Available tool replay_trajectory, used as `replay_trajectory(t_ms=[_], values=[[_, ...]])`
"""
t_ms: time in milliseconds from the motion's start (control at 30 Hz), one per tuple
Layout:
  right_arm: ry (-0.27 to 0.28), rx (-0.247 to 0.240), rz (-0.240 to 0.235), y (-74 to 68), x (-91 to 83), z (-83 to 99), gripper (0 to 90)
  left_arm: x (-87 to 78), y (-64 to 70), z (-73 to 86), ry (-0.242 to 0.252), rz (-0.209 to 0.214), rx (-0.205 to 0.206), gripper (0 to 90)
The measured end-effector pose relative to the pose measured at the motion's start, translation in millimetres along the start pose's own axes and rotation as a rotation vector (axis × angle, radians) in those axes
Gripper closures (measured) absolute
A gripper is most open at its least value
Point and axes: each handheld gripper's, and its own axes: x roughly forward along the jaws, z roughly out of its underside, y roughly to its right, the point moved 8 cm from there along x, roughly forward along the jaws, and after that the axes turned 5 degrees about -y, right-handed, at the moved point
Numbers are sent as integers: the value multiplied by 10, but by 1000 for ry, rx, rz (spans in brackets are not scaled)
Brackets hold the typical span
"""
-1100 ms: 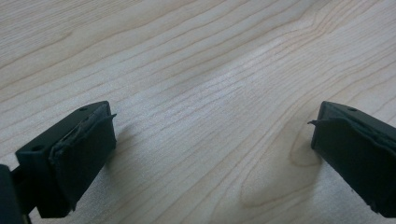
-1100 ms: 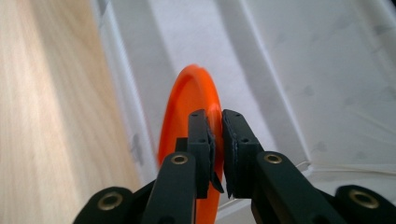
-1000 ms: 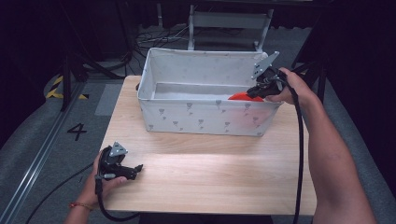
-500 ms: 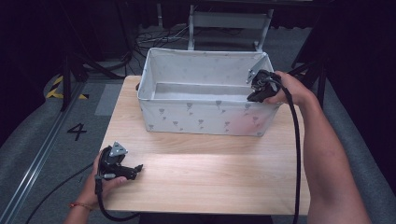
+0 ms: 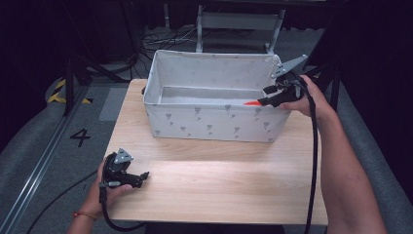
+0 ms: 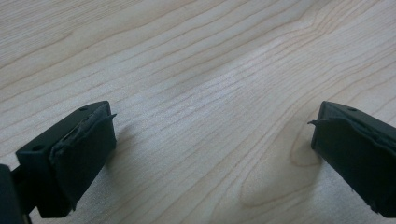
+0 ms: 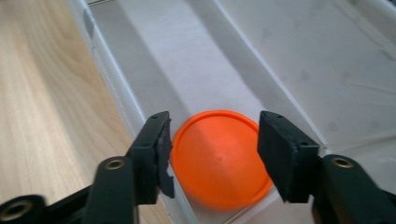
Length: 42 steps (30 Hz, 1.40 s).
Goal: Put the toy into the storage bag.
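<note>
At the lower left of the high view, the left gripper rests on the wooden table in the person's left hand, well apart from everything else. Its own view shows the jaws spread wide over bare wood grain, with nothing between them.

In the upper middle of the frame stands the white fabric box, patterned with small grey marks, its inside mostly bare.

At the upper right, the right gripper hangs over the box's right end, held by the right hand. The orange disc lies flat on the box floor in that right-hand corner, close to the near wall; from above, just a sliver of orange shows over the rim. In the right gripper view the jaws stand apart on either side of the disc, above it and not pinching it.

By my reading, the disc is already set down in the box and let go, so the placing looks done; what is left seems to be lifting the right gripper clear.
</note>
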Motion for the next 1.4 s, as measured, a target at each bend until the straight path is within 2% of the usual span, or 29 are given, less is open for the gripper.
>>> replay_trajectory(t_ms=[67, 100, 133, 167, 300, 367, 400, 433, 533, 600, 700, 767, 1067, 1400], values=[[38, 56, 34, -4, -85, 46, 373, 0, 0, 0, 0, 0, 0, 2], [38, 56, 34, -4, -85, 46, 373, 0, 0, 0, 0, 0, 0, 2], [77, 71, 47, -39, -154, 64, 320, 1, 0, 0, 1, 0, 0, 2], [77, 71, 47, -39, -154, 64, 320, 1, 0, 0, 0, 0, 0, 2], [139, 108, 114, -75, -284, 106, 260, 0, 0, 0, 0, -2, -1, 2], [135, 116, 148, -86, -316, 137, 250, 0, 0, 0, 1, -3, -1, 2], [140, 108, 179, -114, -358, 160, 210, -1, 1, 1, 0, -3, -2, 3], [140, 108, 179, -114, -358, 160, 210, -1, 1, 1, 0, -3, -2, 3], [157, 130, 221, -139, -423, 196, 230, -1, 1, 1, 0, -3, -2, 3], [168, 129, 250, -145, -454, 218, 232, -2, 0, 0, 0, -4, -1, 3], [193, 139, 245, -189, -510, 260, 228, -1, 1, 1, 1, -3, -2, 3], [202, 128, 263, -211, -547, 283, 226, -1, 1, 1, 0, -3, -2, 3], [226, 116, 278, -386, -666, 416, 207, -3, 0, 1, 2, -7, -2, 5], [213, 109, 286, -528, -655, 669, 206, -3, 0, 1, 2, -7, -2, 5]])
